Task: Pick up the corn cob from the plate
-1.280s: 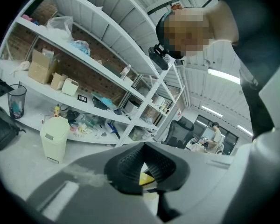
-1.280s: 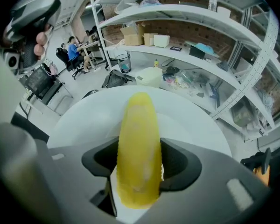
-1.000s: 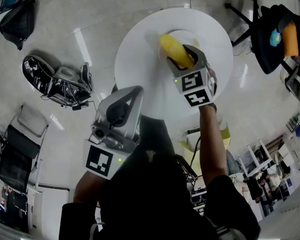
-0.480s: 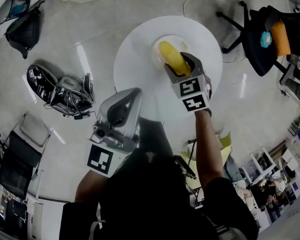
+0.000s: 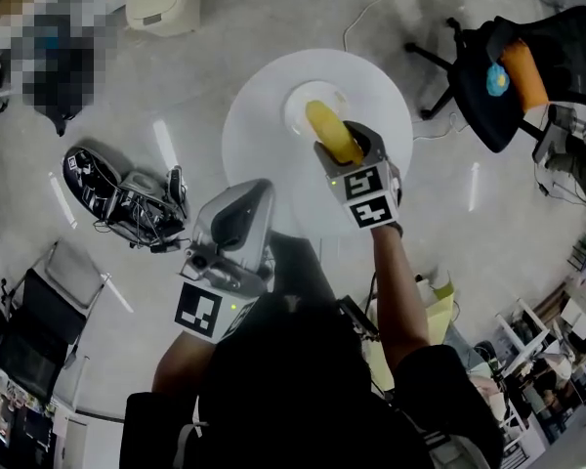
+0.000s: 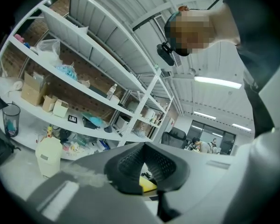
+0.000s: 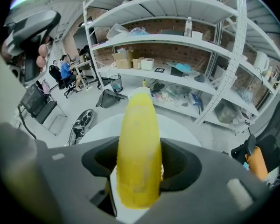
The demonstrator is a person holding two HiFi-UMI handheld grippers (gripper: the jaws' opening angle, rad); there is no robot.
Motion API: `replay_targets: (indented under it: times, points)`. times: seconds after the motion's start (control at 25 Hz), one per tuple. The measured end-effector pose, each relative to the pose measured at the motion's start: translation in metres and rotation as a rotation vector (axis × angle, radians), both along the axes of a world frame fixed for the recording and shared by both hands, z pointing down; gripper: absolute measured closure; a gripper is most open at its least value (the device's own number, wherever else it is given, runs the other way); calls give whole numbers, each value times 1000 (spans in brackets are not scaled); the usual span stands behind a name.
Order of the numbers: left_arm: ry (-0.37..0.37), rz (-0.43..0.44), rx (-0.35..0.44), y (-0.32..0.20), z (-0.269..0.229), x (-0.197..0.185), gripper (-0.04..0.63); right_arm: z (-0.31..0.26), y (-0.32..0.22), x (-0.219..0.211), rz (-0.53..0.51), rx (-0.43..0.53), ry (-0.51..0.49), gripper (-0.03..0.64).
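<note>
A yellow corn cob sticks out forward from my right gripper, which is shut on it above the round white table. The white plate lies on the table below the cob's far end. In the right gripper view the cob stands up between the two dark pads of the right gripper, both pressing its sides. My left gripper hangs near my body, off the table's near edge. Its tips meet in the left gripper view with nothing held.
A black office chair with an orange and a blue thing stands right of the table. A black-and-white bag lies on the floor at left, a white bin at the top. Metal shelves fill the background.
Both grippers have risen. The table and plate look smaller and farther below, and the corn cob has come up off the plate in the right gripper's grip.
</note>
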State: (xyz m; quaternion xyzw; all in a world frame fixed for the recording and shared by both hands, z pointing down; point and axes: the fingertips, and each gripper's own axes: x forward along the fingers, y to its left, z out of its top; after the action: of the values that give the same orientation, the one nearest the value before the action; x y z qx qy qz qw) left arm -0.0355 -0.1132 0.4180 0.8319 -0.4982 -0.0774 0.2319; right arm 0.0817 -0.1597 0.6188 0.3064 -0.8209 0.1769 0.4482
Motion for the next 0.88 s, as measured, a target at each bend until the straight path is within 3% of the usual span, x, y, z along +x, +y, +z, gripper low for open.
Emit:
replay_targets:
  times: [0.88]
  points:
    - [-52,13,145,52,-85,29,594,-99,63,29,132,98,-110,350]
